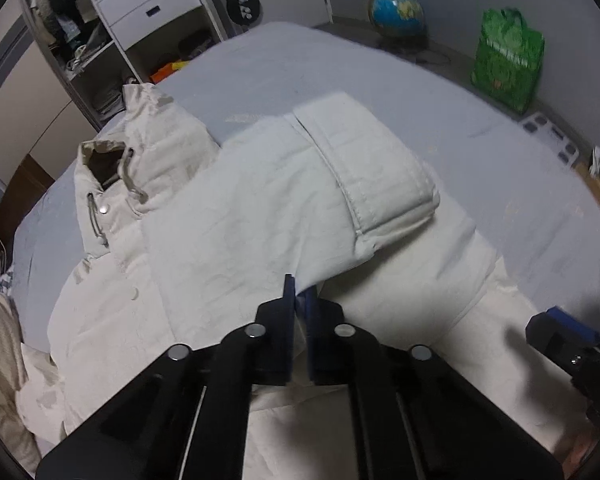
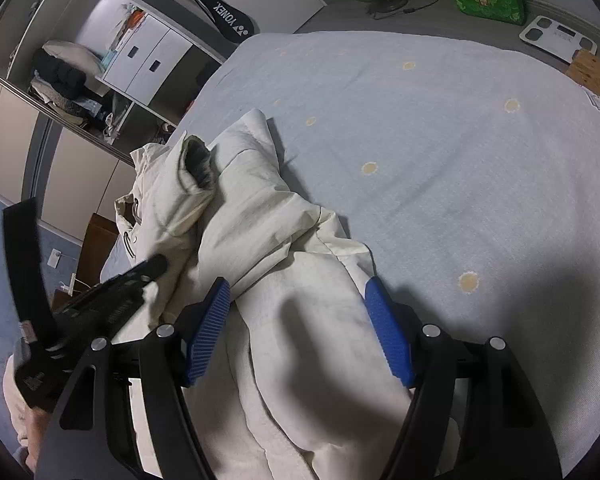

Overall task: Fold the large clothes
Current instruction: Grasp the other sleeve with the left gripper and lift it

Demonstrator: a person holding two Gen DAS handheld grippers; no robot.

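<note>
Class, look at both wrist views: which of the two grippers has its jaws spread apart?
The right gripper: its blue pads stand wide over the cream jacket. The left gripper has its pads nearly together on a fold of that jacket.

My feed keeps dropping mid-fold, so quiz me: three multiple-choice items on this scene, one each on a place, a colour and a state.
1. Where does the cream jacket lie?
A. on the bed
B. on the floor
C. in the wardrobe

2. What colour is the bag beside the globe?
A. red
B. green
C. black

3. How does the right gripper stand?
A. shut on the sleeve
B. shut on nothing
C. open, fingers either side of the fabric

Key: 1 A, the jacket is spread on the pale blue bedcover; 2 B, the bag is bright green; 3 C, both blue pads stand apart with cloth between.
</note>
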